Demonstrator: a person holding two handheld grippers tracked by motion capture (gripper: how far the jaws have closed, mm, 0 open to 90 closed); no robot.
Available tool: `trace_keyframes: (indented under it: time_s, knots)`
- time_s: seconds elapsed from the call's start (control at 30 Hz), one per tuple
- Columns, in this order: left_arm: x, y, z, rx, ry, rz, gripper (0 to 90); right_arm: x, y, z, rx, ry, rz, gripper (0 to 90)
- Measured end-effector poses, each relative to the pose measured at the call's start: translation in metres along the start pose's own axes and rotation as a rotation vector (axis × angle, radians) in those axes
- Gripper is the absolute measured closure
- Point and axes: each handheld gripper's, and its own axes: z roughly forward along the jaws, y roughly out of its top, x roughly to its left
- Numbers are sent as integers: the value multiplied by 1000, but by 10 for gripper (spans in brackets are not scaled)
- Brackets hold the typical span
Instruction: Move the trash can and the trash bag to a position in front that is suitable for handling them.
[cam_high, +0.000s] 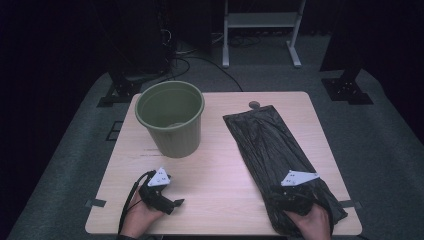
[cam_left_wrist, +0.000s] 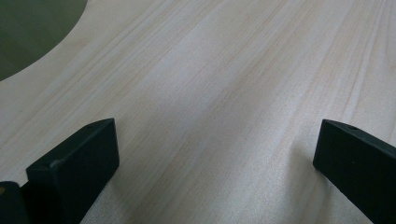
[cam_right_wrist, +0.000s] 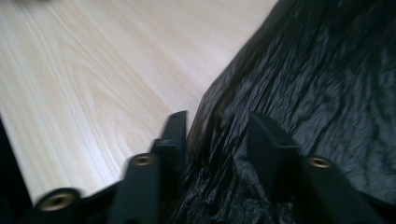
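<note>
Left hand (cam_high: 137, 216) at the near edge of the surface (cam_high: 220, 175), holding the left gripper (cam_high: 176, 202). Gripper rests low on the bare wood, pointing toward the right side of the surface, its cable trailing back over the near edge. Left gripper view: jaws spread wide, bare wood grain between them, nothing held. Grey plate on top of the gripper faces up.

Bin (cam_high: 170, 118), green, upright, on the far-left part of the surface, beyond the left gripper and well apart from it. Open mouth faces up; the inside looks empty apart from a pale patch at the bottom, too dim to identify. A slice of the bin's green wall (cam_left_wrist: 32, 32) shows at the upper left of the left gripper view.

Bag (cam_high: 272, 150), black plastic, crinkled, lying flat in a long strip on the right half of the surface. It runs from near the far edge down to the near right corner. Bag and bin apart, bare wood between them. Small dark round mark on the surface just beyond the bag's far end.

Right gripper (cam_high: 287, 197) on the near end of the bag, right hand (cam_high: 312, 222) behind it. Right gripper view: jaws part-way closed around a raised fold at the bag's (cam_right_wrist: 327, 93) left edge; plastic bunched between them. Wood visible left of the fold.
</note>
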Motion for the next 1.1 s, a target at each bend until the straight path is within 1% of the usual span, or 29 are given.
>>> trace_keyframes:
  time_s: [0.03, 0.07, 0.1, 0.2, 0.23, 0.27, 0.3, 0.33, 0.37, 0.43, 0.47, 0.53, 0.57, 0.6, 0.63, 0.67, 0.73, 0.87, 0.93, 1.03, 1.1]
  knots:
    - [0, 0, 0, 0, 0, 0, 0, -1, 2, -4, -21, 6, 0, 484]
    - [0, 0, 0, 0, 0, 0, 0, -3, 4, -7, -39, -4, 3, 413]
    - [0, 0, 0, 0, 0, 0, 0, -5, 7, -8, -53, -24, 12, 332]
    - [0, 0, 0, 0, 0, 0, 0, -18, 13, -4, -61, -81, 53, 186]
    - [0, 0, 0, 0, 0, 0, 0, -23, 15, -1, -53, -93, 55, 137]
    - [0, 0, 0, 0, 0, 0, 0, -26, 17, 2, -56, -114, 61, 127]
    - [0, 0, 0, 0, 0, 1, 0, -31, 18, 5, -68, -115, 69, 118]
    - [0, 0, 0, 0, 0, 0, 0, -35, 20, 8, -76, -101, 83, 103]
    - [0, 0, 0, 0, 1, 1, 0, -38, 21, 12, -70, -108, 91, 74]
    - [0, 0, 0, 0, 0, 1, 0, -43, 25, 19, -59, -165, 97, 34]
    - [0, 0, 0, 0, 1, 1, 0, -46, 26, 22, -55, -173, 105, 21]
    - [0, 0, 0, 0, 1, 0, 0, -52, 26, 28, -59, -203, 116, 3]
    - [0, 0, 0, 0, 1, 1, 0, -54, 26, 32, -57, -205, 127, 2]
    - [0, 0, 0, 0, 0, 0, 0, -57, 26, 35, -46, -212, 138, 1]
    - [0, 0, 0, 0, 0, 1, 0, -59, 25, 39, -21, -226, 138, 0]
    - [0, 0, 0, 0, 0, 0, 0, -61, 24, 43, 1, -229, 137, 0]
    - [0, 0, 0, 0, 1, -1, 0, -64, 21, 49, 19, -225, 142, 0]
    - [2, -1, -1, -2, 8, -8, 0, -66, 18, 55, 38, -216, 142, 0]
    - [3, -2, -3, 0, 14, -10, 0, -66, 16, 57, 45, -223, 136, 0]
    - [5, -3, -6, -6, 21, -22, 0, -66, 15, 58, 48, -235, 131, 0]
    - [6, -3, -9, -13, 23, -35, 0, -65, 15, 57, 42, -234, 129, 0]
